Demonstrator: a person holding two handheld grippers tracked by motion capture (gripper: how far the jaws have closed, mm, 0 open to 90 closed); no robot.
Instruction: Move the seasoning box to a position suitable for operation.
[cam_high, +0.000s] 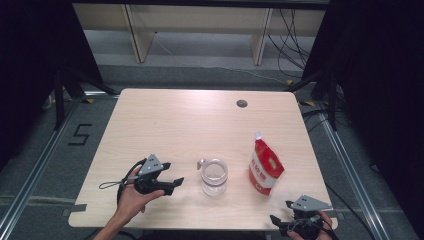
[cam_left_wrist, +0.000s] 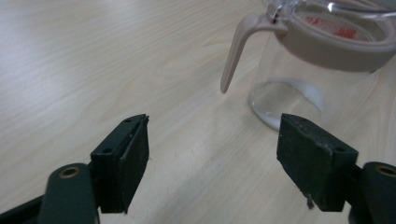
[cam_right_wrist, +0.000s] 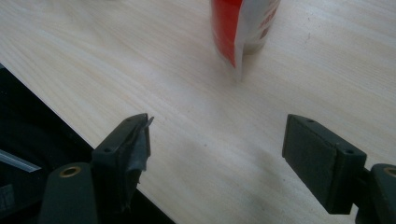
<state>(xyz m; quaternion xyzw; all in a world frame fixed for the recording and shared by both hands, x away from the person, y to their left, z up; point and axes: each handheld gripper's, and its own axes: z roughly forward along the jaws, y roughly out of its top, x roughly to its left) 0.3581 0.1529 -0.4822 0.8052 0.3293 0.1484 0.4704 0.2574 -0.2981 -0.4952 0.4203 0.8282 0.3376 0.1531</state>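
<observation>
Glass pitcher (cam_high: 214, 177) stands at table (cam_high: 165, 120) centre-front, just right of your left gripper (cam_high: 175, 182), jaws apart w/ nothing between. Right gripper (cam_high: 276, 221) also apart, near red pouch (cam_high: 265, 166).

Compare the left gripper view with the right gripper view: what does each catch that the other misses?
Left gripper view: the clear glass jar with its beige lid rim and curved handle, standing ahead and right of the open, empty jaws of the left gripper.
Right gripper view: the foot of the red and white pouch and the table's near edge, beyond the right gripper.
Both: the pale wooden table and wide-open, empty black jaws.
</observation>
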